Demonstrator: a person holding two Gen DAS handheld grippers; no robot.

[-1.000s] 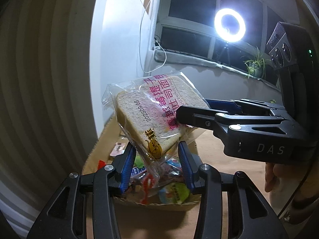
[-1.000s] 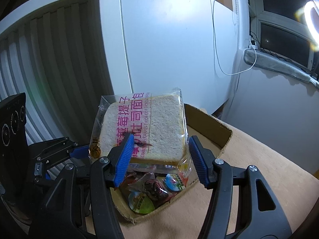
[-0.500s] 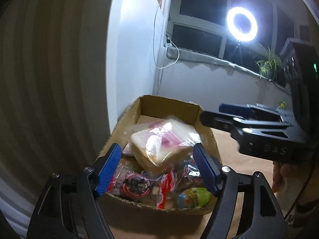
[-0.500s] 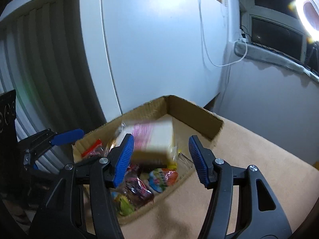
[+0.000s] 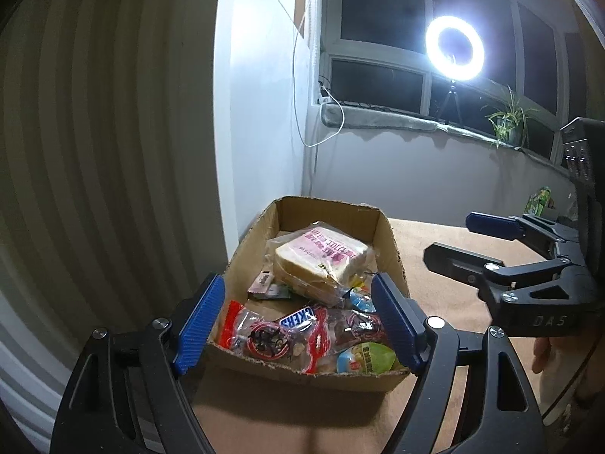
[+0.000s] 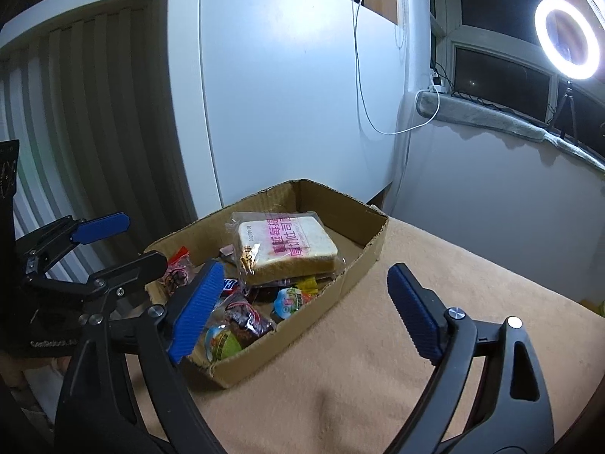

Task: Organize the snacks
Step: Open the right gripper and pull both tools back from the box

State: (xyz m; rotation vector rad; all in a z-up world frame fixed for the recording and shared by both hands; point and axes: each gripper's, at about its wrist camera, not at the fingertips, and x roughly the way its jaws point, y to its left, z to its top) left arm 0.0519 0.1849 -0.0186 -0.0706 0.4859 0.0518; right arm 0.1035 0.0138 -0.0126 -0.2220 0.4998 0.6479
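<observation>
A shallow cardboard box (image 5: 393, 253) (image 6: 363, 261) stands on the tan table, full of snacks. A wrapped slice of bread with pink print (image 5: 321, 261) (image 6: 287, 246) lies on top of them at the far end. Red candy wrappers (image 5: 287, 333) and green-lidded jelly cups (image 5: 366, 357) (image 6: 221, 340) fill the near end. My left gripper (image 5: 298, 325) is open and empty above the box's near end. My right gripper (image 6: 302, 314) is open and empty, to the right of the box; it also shows in the left wrist view (image 5: 472, 242).
A white cabinet (image 6: 283, 94) and ribbed panel stand behind the box. A ring light (image 5: 453, 49) and a potted plant (image 5: 506, 121) are on the window sill. Tan table cloth (image 6: 435, 265) stretches right of the box. A green packet (image 5: 540, 200) lies far right.
Both grippers held the wrapped bread above the box; they opened and the bread dropped into the box. Both grippers have pulled back and opened wider.
</observation>
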